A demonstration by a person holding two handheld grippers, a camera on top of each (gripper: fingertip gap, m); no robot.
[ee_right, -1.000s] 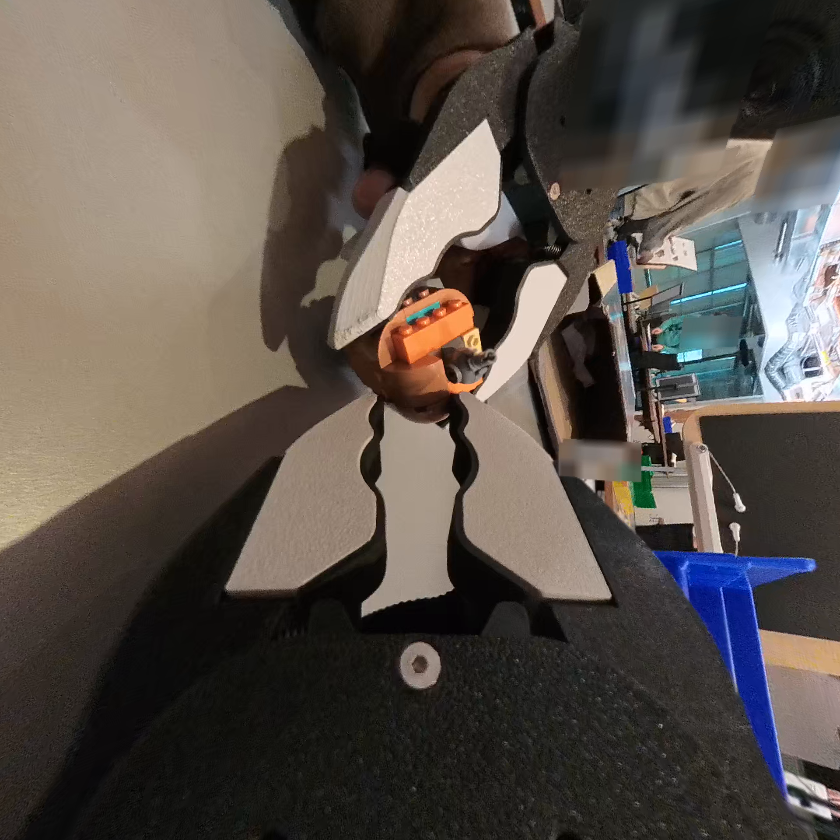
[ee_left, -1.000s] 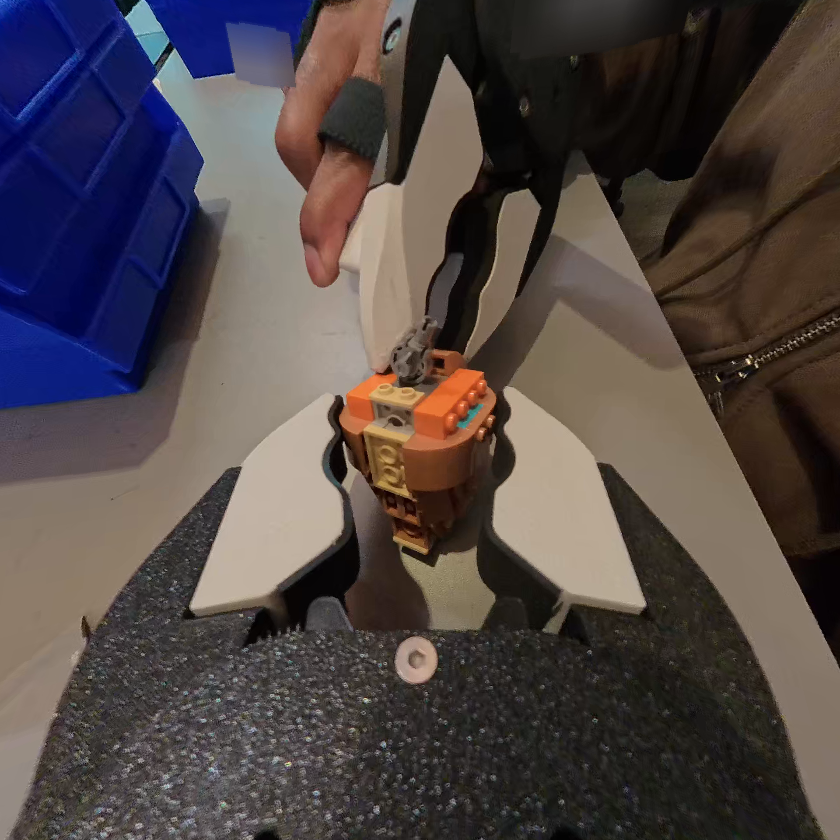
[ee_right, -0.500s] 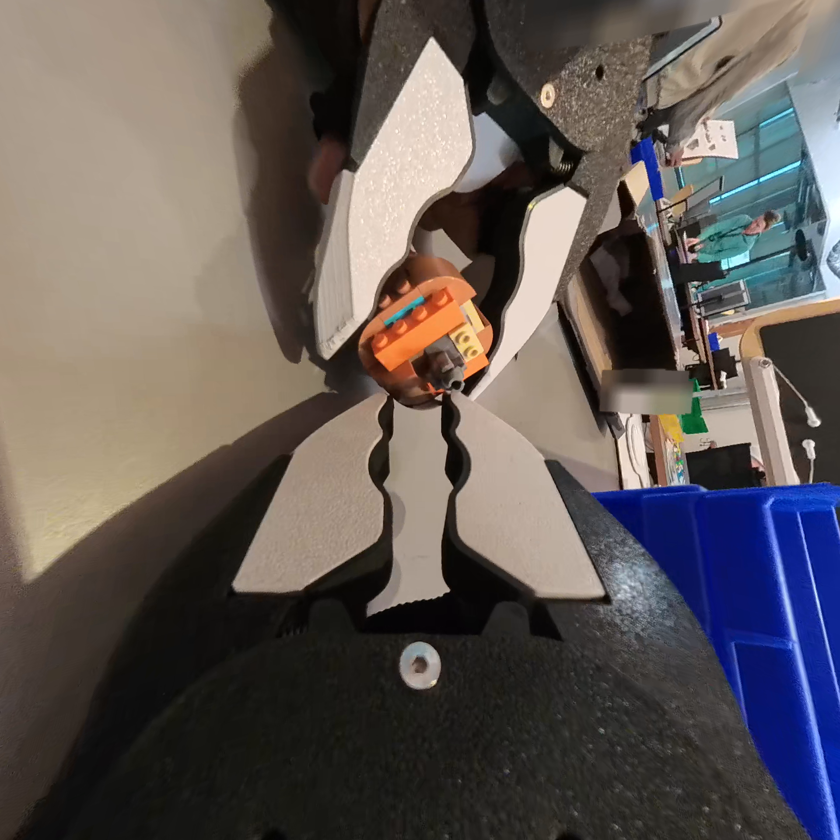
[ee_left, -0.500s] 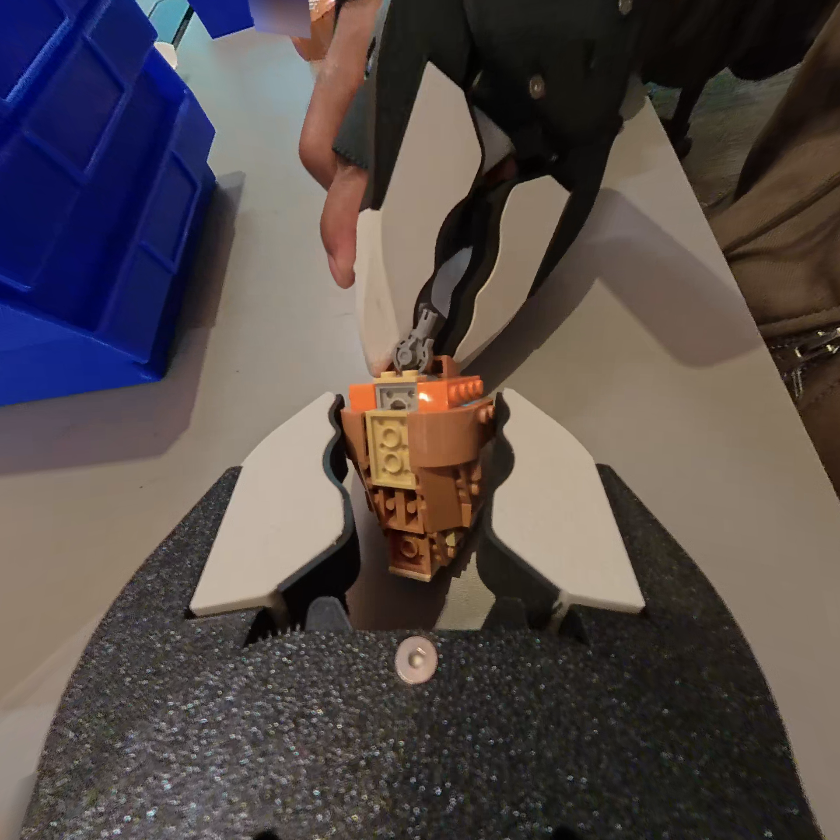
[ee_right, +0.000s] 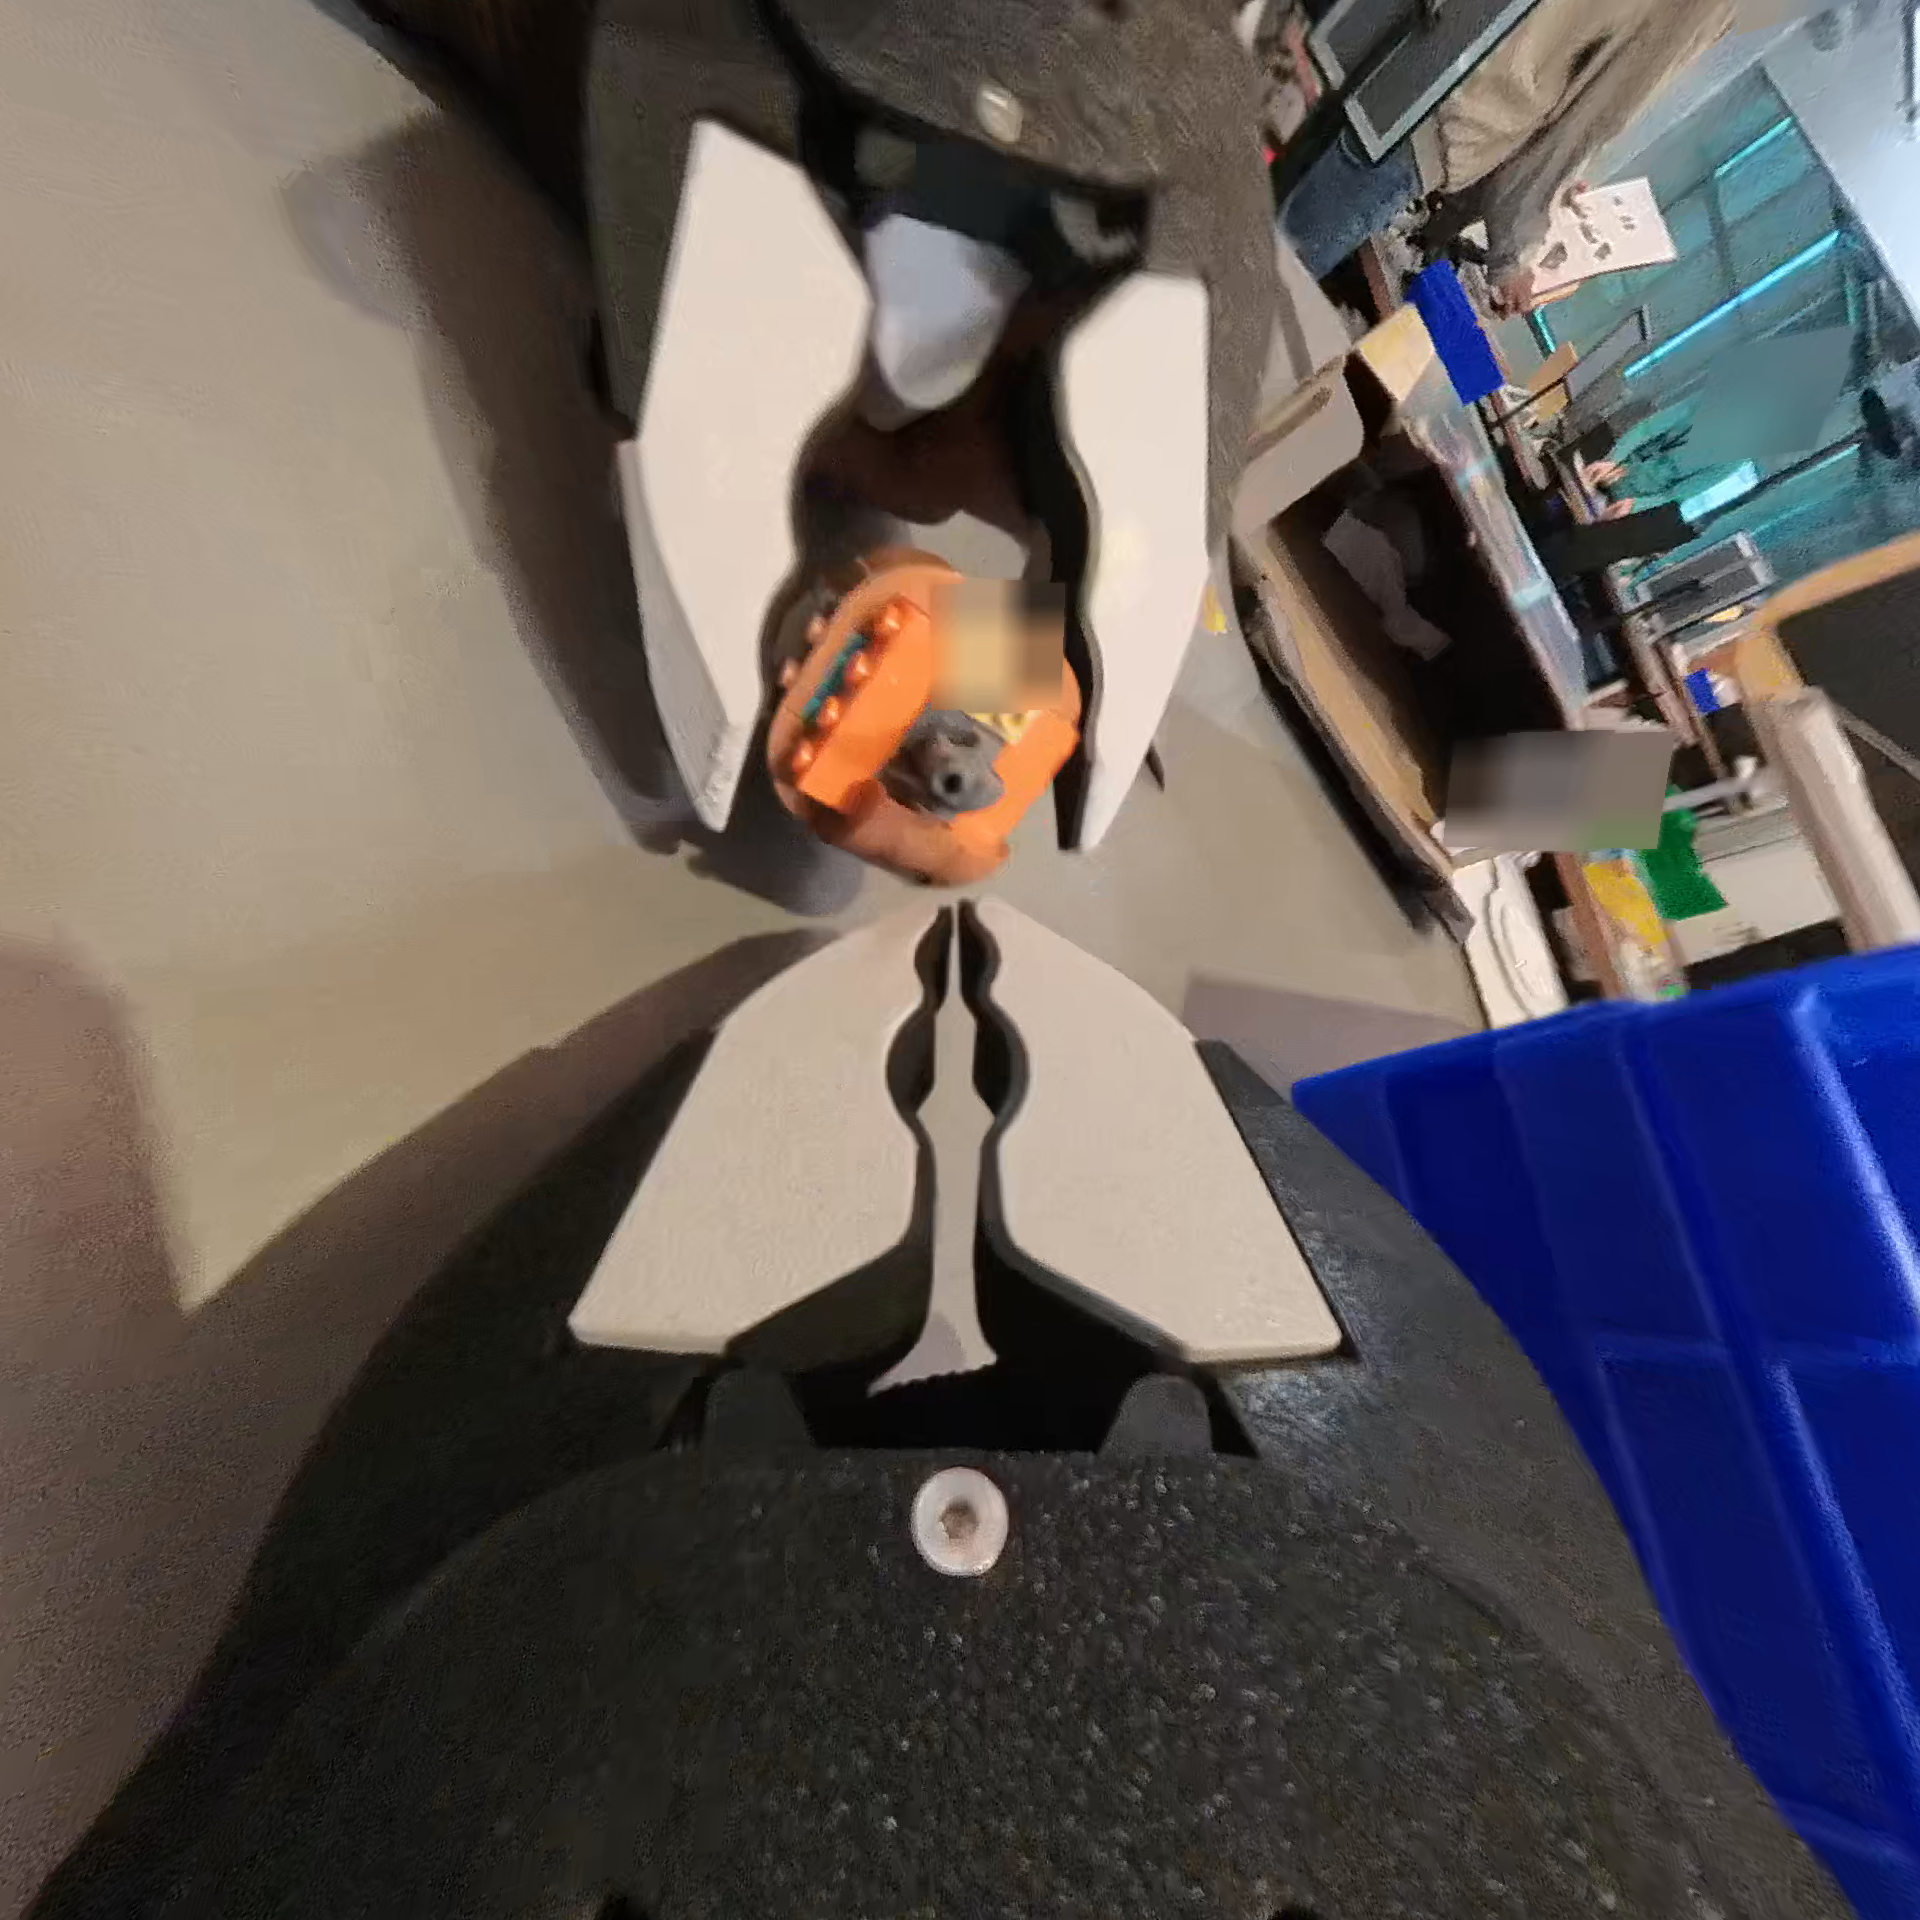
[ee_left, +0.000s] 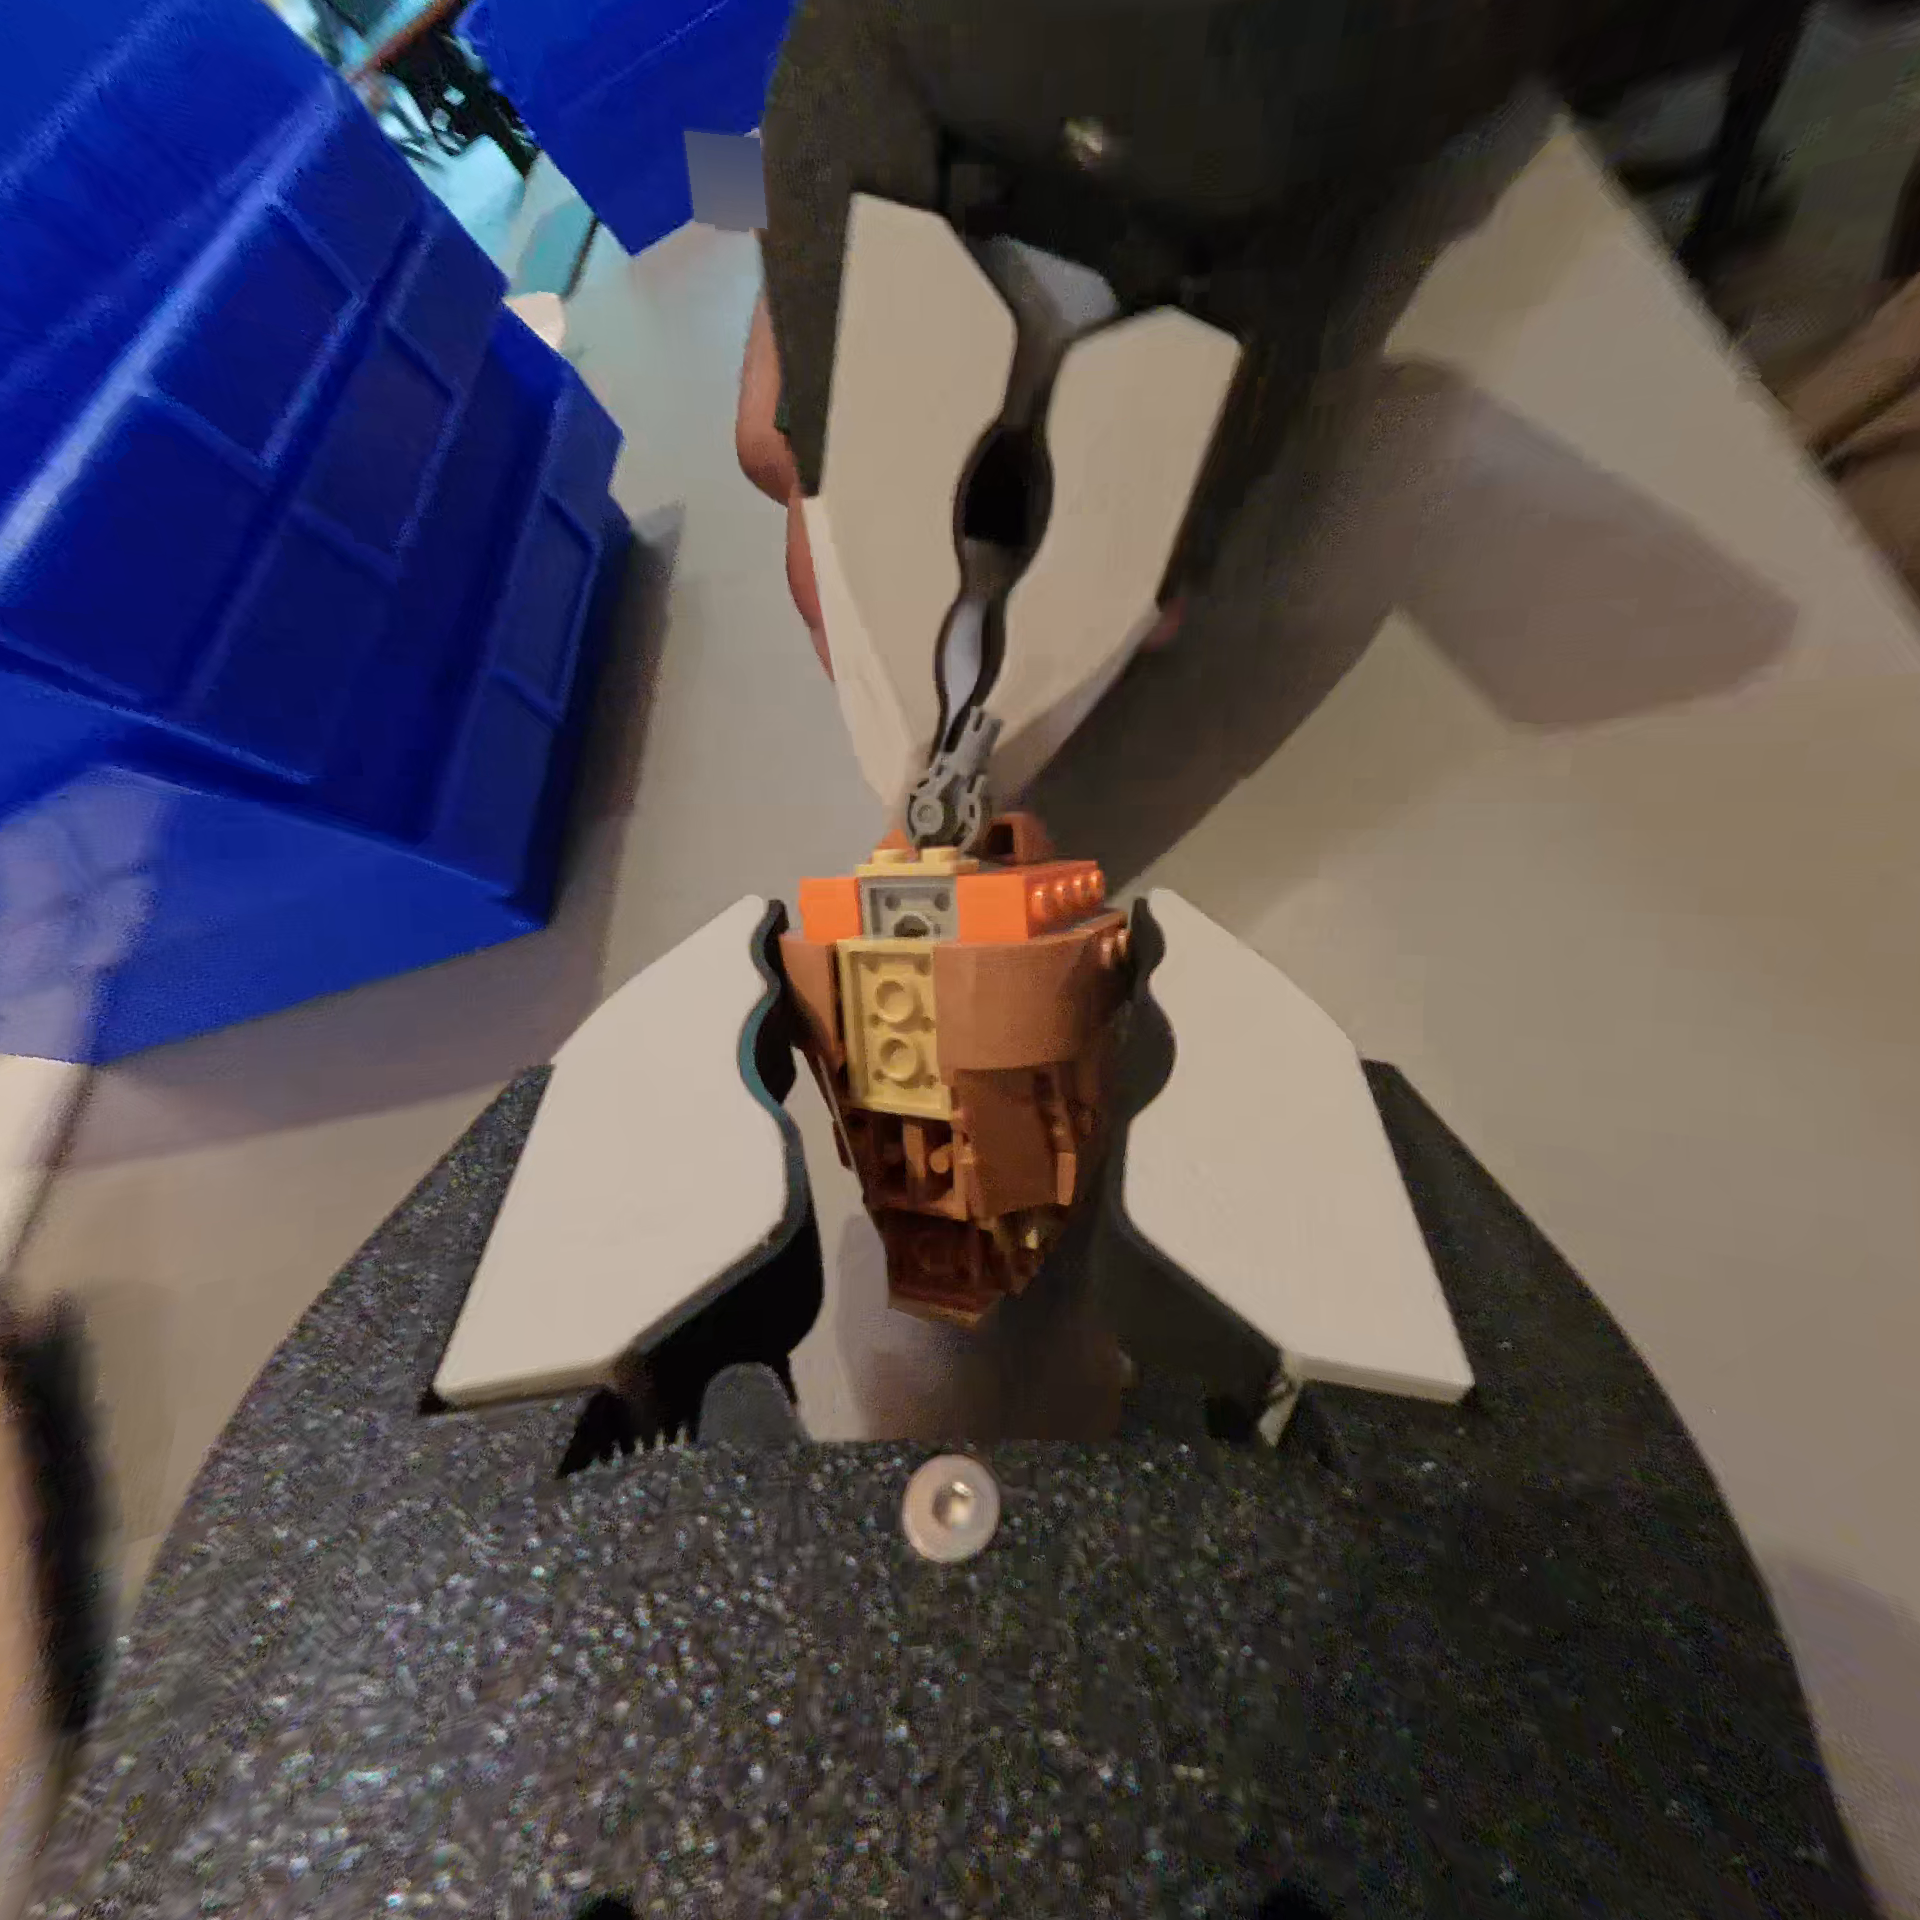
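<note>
My left gripper [ee_left: 956, 925] is shut on a brown and orange brick model [ee_left: 966, 997], with both pads pressed on its sides. A small grey hinge piece [ee_left: 948, 790] sticks out of the model's top. My right gripper [ee_left: 951, 764] faces it from the far side, its fingertips together right at the grey piece. In the right wrist view my right gripper [ee_right: 958, 912] is shut, with nothing visible between its pads. The grey piece [ee_right: 940, 774] stands just beyond its tips. The left gripper [ee_right: 899, 831] flanks the model [ee_right: 862, 717] there.
A grey table [ee_left: 1455, 935] lies below. Blue bins [ee_left: 260, 520] stand at the left, and one [ee_right: 1662, 1299] is close on the right of the right wrist view. A hand [ee_left: 769, 447] holds the right gripper. Cluttered shelves [ee_right: 1558, 520] are behind.
My right gripper's jaws have closed from partly open to shut, in front of the grey piece. My left gripper has kept its hold on the model, which has tilted a little.
</note>
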